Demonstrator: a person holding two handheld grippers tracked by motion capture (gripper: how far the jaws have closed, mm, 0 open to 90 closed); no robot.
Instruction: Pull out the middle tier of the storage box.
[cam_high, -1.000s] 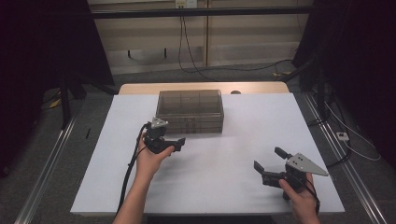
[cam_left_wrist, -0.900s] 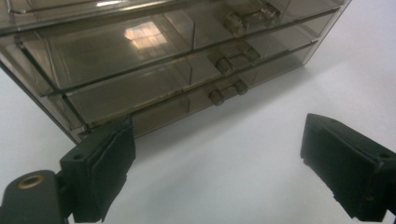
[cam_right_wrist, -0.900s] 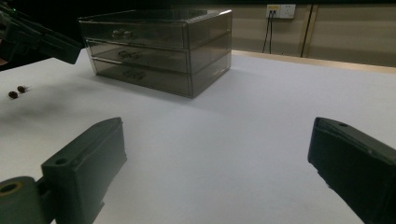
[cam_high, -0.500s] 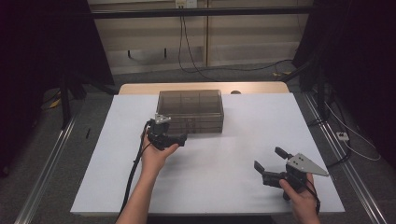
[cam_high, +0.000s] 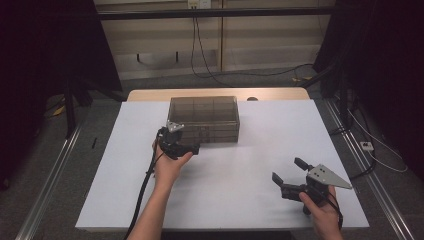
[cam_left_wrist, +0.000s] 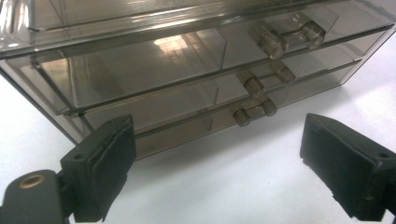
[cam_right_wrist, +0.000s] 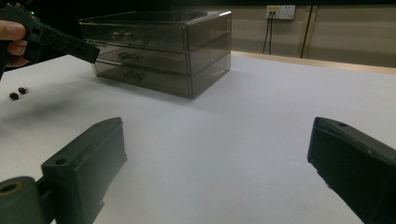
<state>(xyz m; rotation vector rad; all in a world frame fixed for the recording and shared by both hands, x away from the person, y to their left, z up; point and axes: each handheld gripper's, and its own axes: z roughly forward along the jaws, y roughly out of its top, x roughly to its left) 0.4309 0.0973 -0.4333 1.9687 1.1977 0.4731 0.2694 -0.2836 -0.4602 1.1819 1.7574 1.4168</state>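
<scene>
Smoky clear drawer box (cam_high: 203, 119) sits at table (cam_high: 250, 150) far middle. Left gripper (cam_left_wrist: 219, 158) fingers spread wide, right in front of bottom drawer handle (cam_left_wrist: 254, 111), not touching. Right gripper (cam_high: 289, 176) fingers spread too, well apart near front right. Drawer contents hard to make out through tinted plastic.

No legible text, labels, nos. or signs — none anywhere

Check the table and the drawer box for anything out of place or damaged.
Nothing stands out. The smoky drawer box sits square on the table, all three drawers shut. The left gripper is open at its front.
</scene>
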